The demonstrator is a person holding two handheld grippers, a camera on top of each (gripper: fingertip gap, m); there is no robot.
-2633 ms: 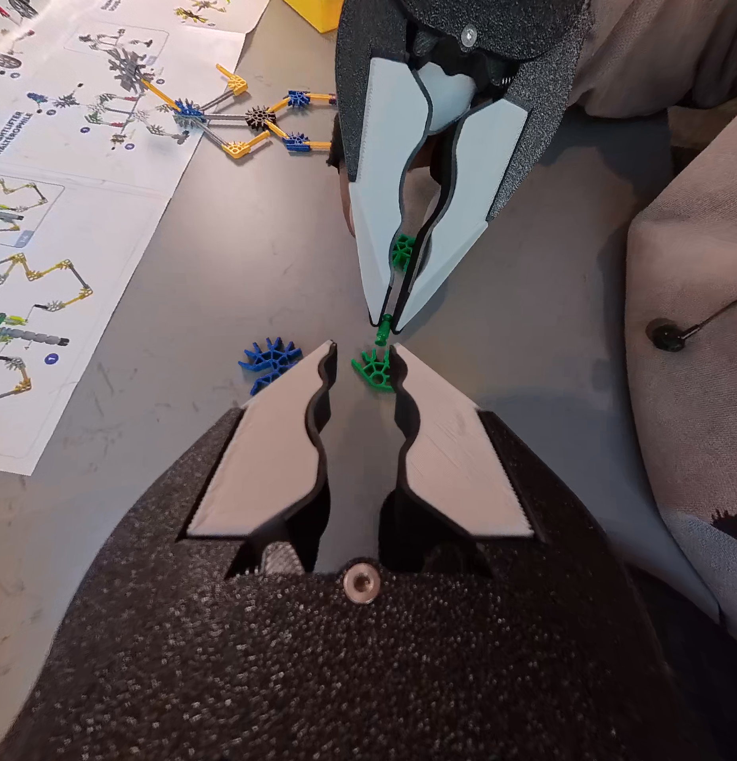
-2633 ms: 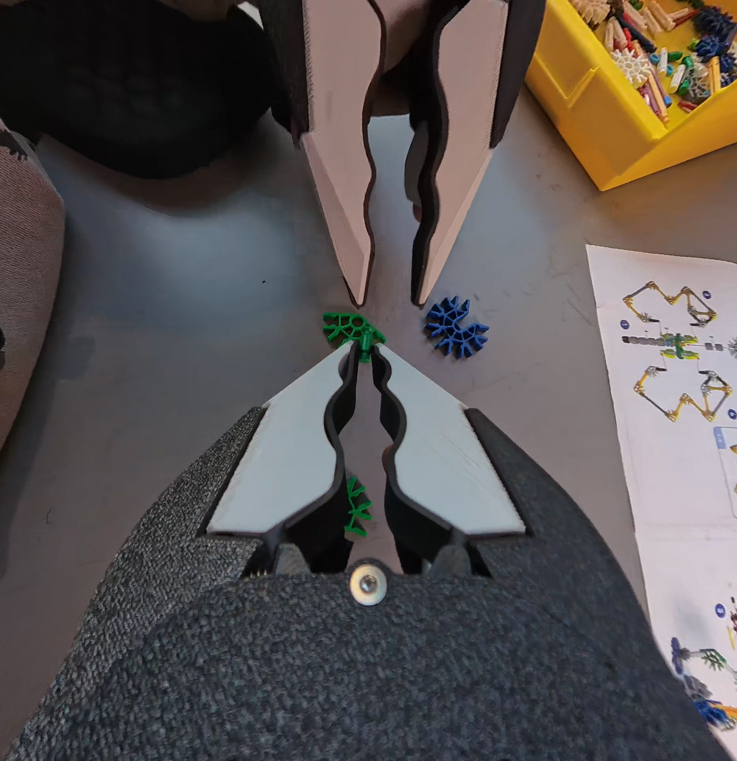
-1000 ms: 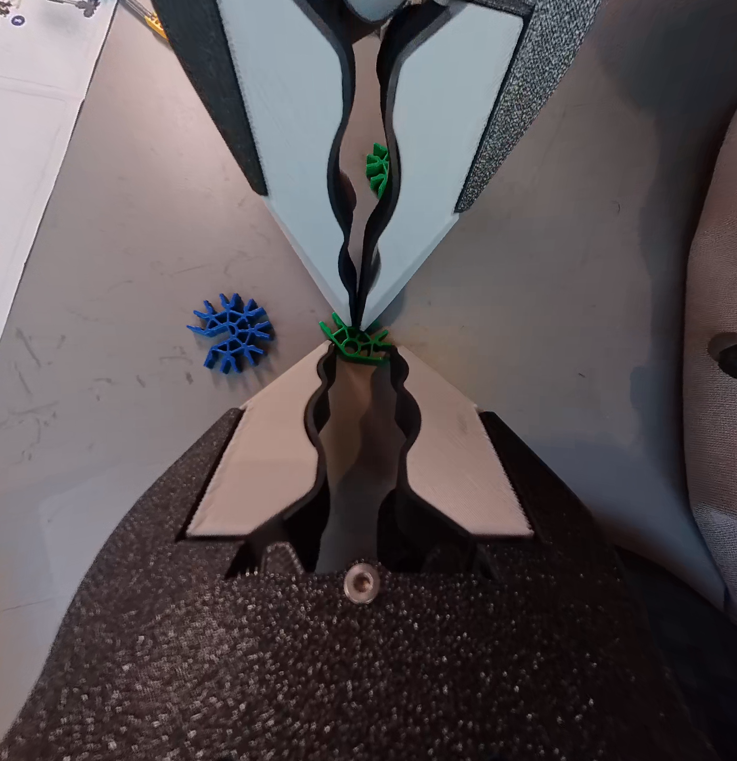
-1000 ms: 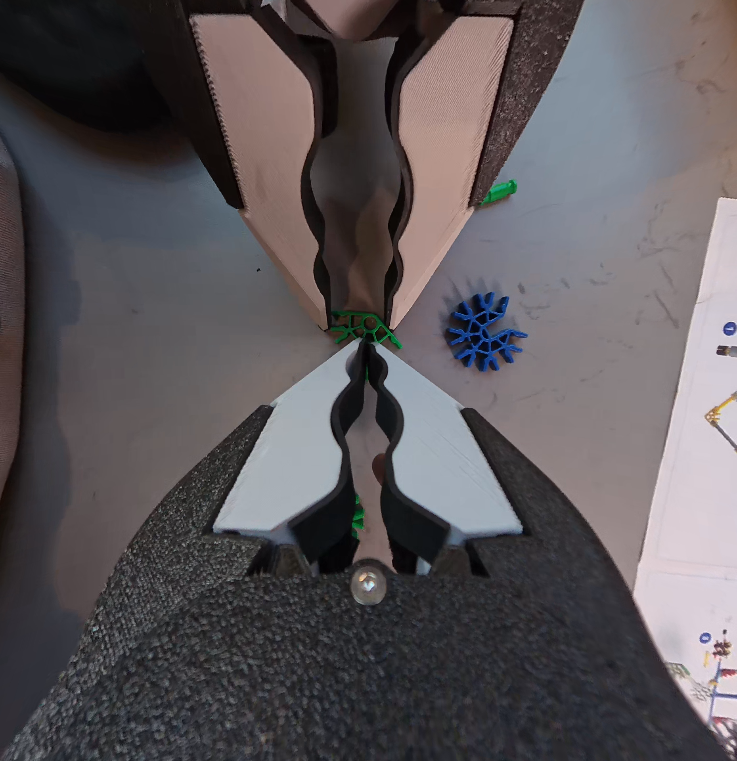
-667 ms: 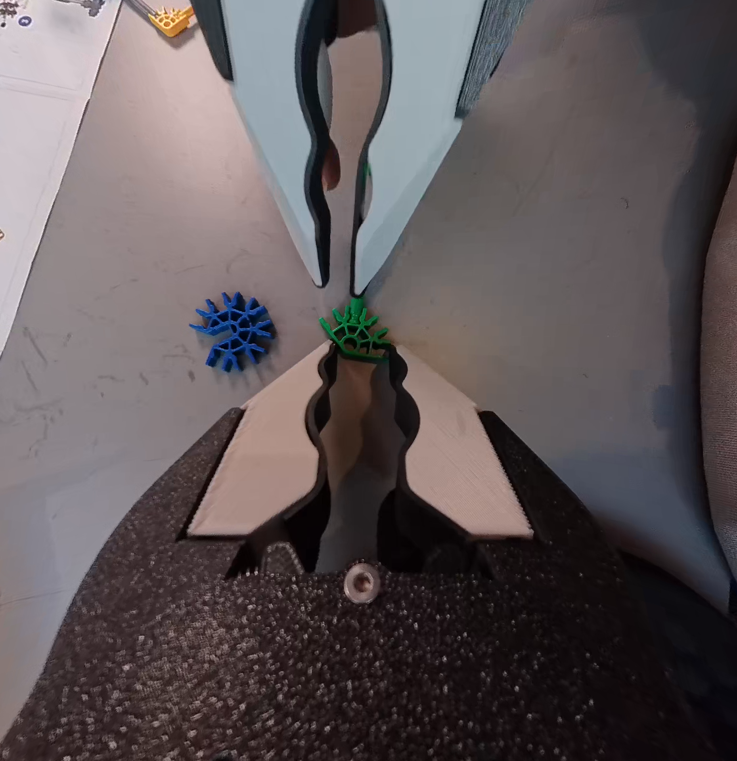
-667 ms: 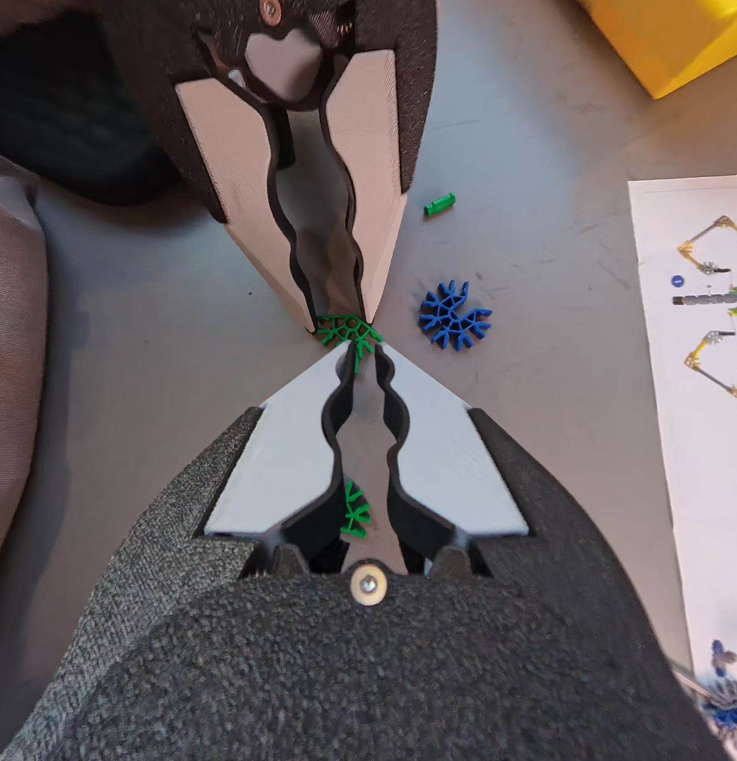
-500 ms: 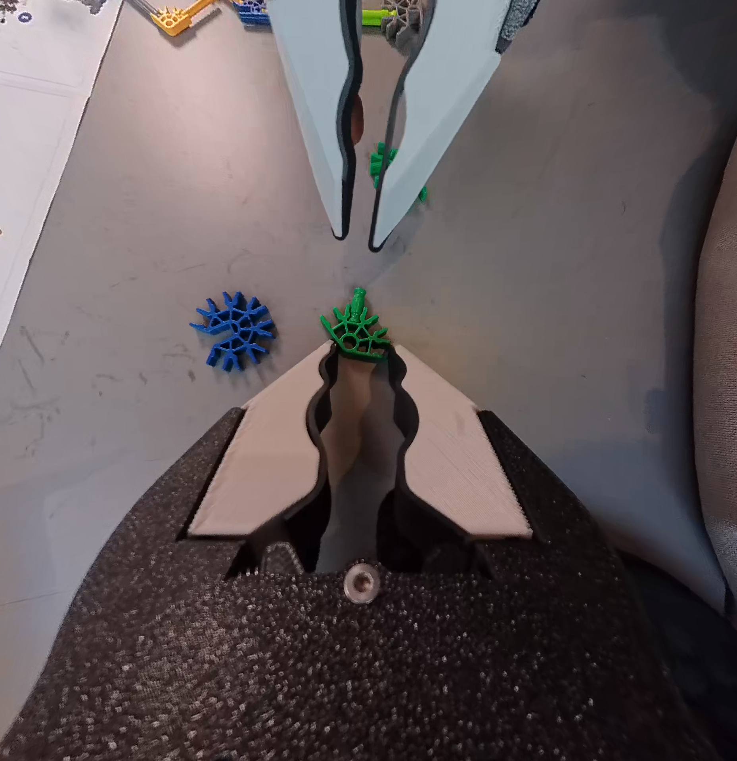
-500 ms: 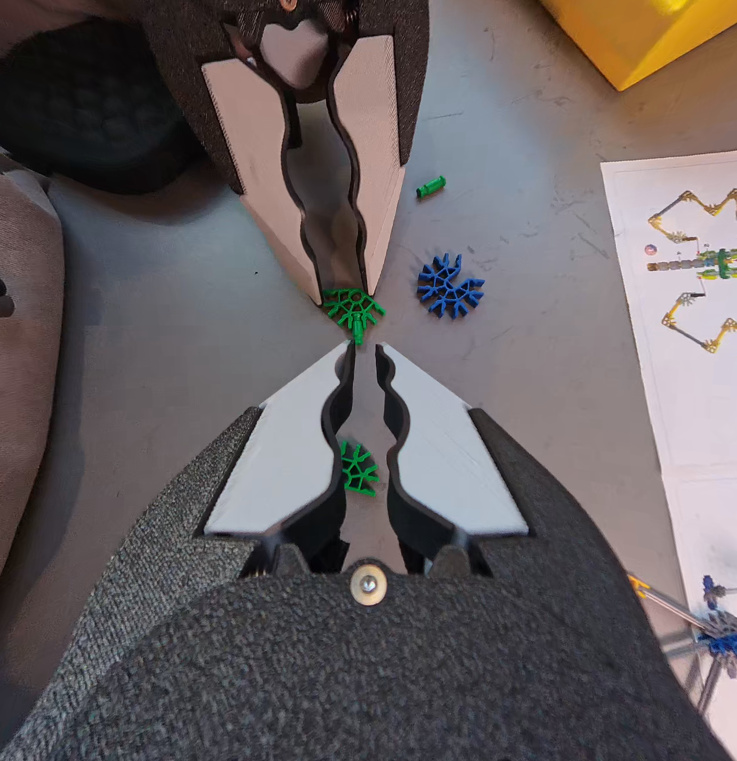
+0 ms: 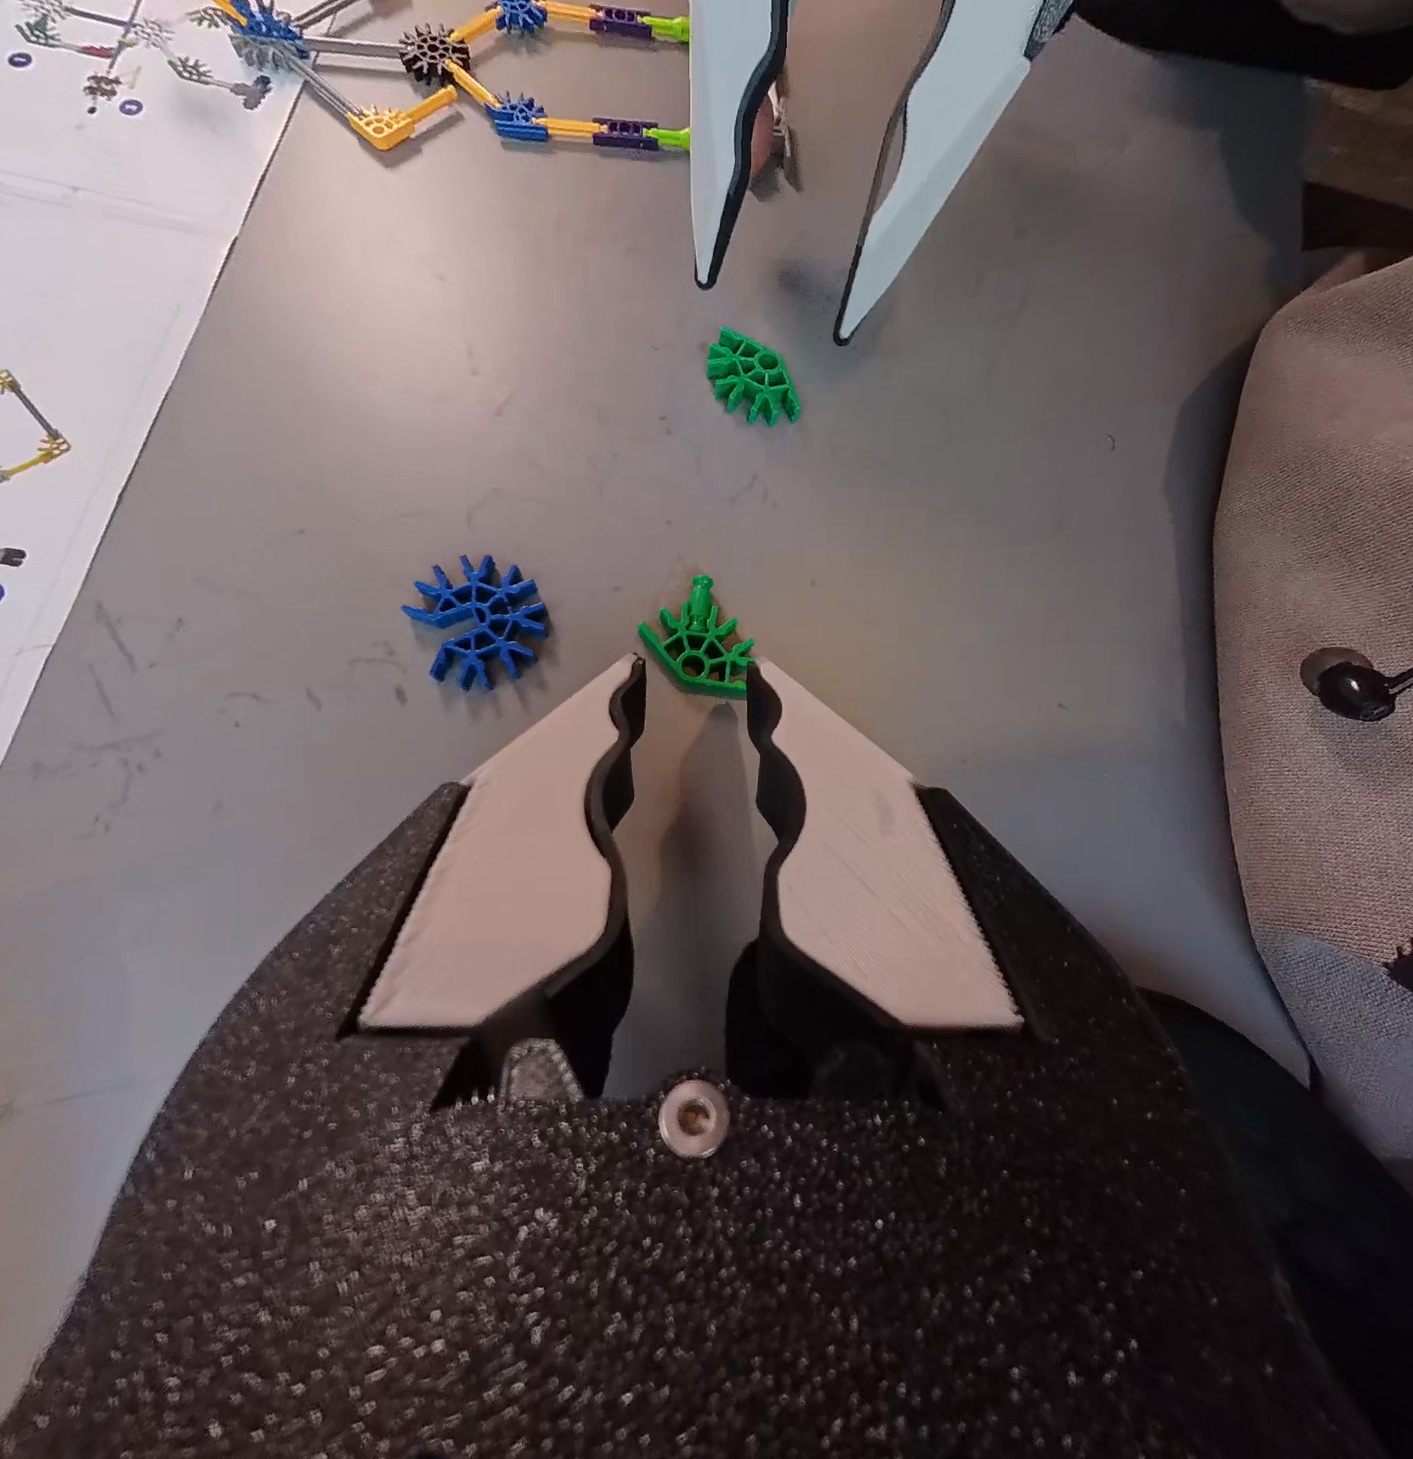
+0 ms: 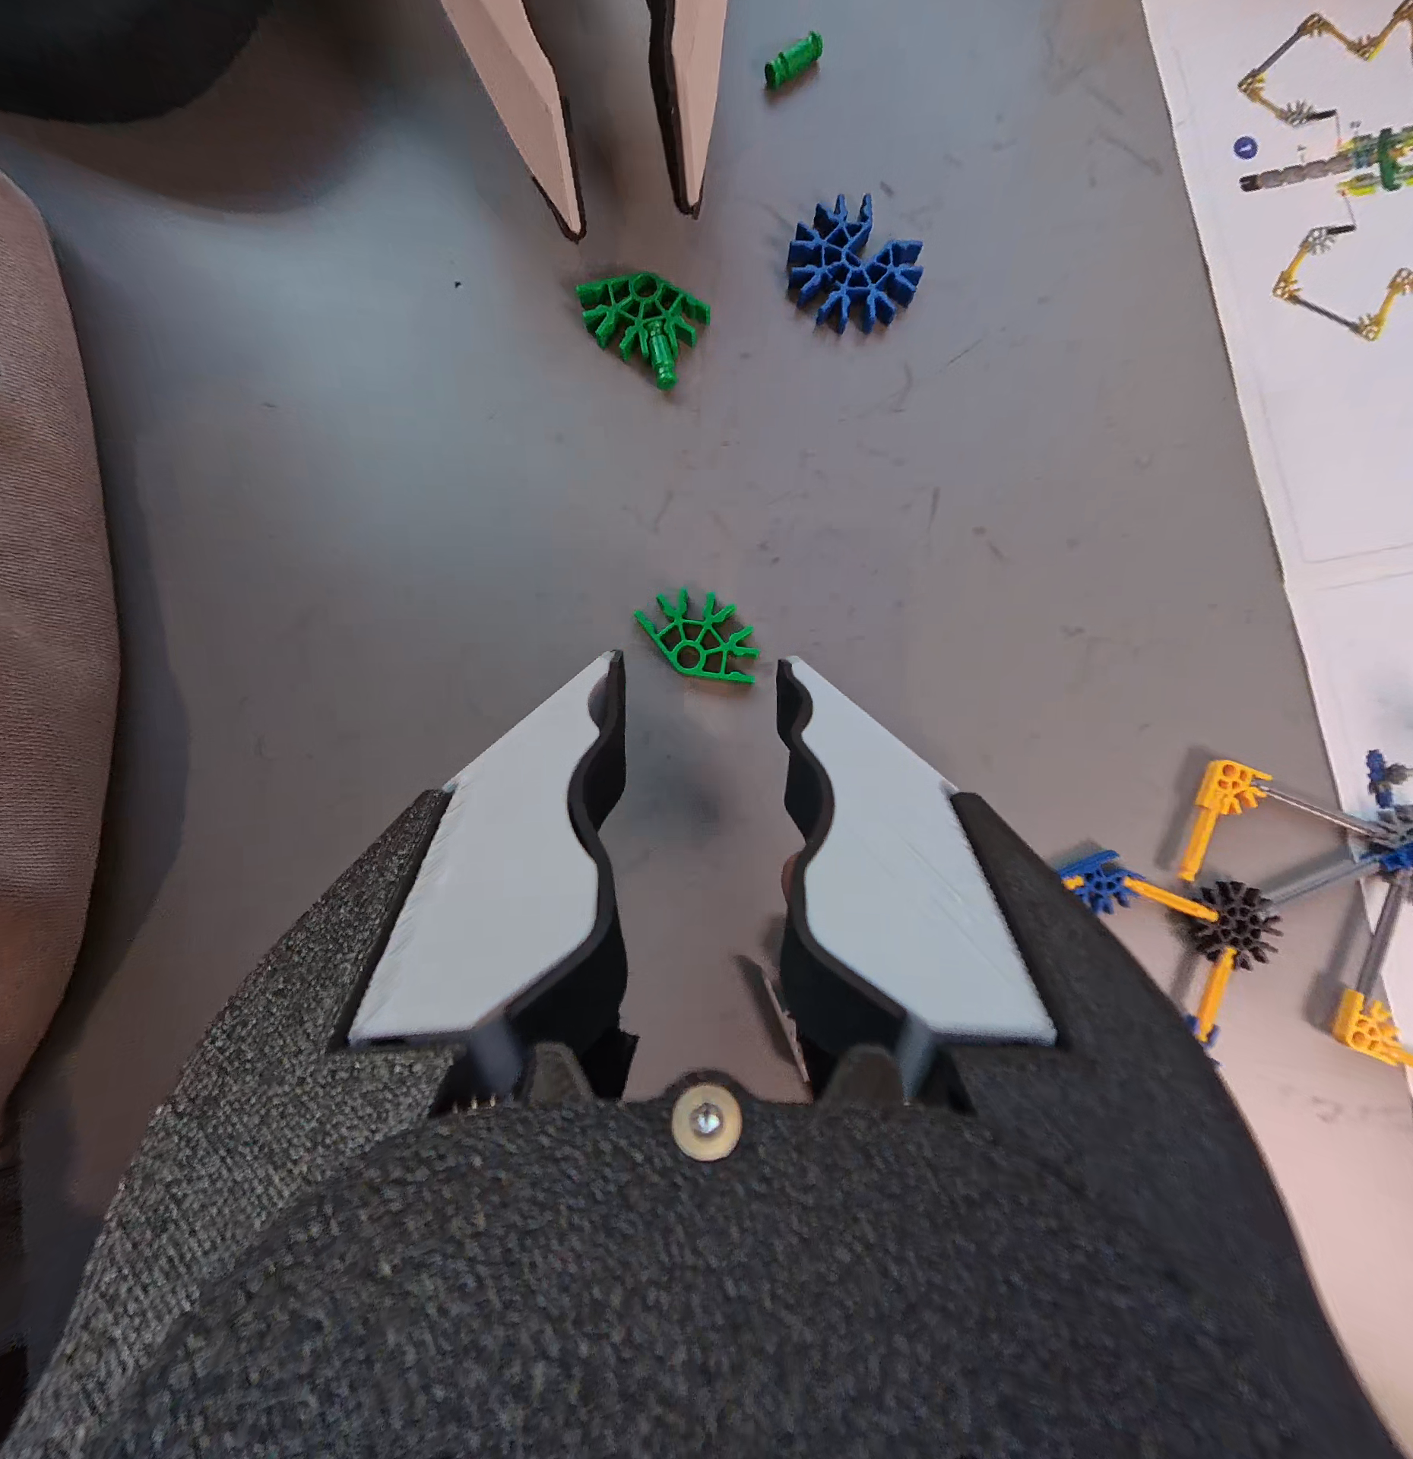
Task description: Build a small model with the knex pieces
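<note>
Both grippers are seen over a grey table [image 9: 963,553], neither holding anything. The left gripper [image 9: 695,671] has its jaws apart w/ a green connector carrying a short green rod [image 9: 697,646] lying just beyond the tips, between them – touching or only very close cannot be told. A blue snowflake connector [image 9: 478,621] lies just to the left of it. The right gripper [image 10: 699,659] is also spread wide, jaws apart, w/ a second green connector [image 10: 697,641] flat on the table right at its tips, no rod in it. From the right wrist view the rod-bearing piece sits farther off near the other gripper's tips, and a loose green rod [image 10: 794,59] lies at the far edge. A part-built model of yellow rods w/ blue and black hubs [image 9: 450,71] rests far left, partly on a white instruction sheet [image 9: 95,260]. A grey-brown sleeve [image 9: 1335,631] w/ a dark button borders the right side. As for risk, judged only from the layout: the connectors are thin, flat and light – a closing jaw could skate over one or flick it away rather than catch it, and the stubby rod looks only shallowly seated, so a sideways nudge may pop it out. The blue piece is close enough to be knocked too.
</note>
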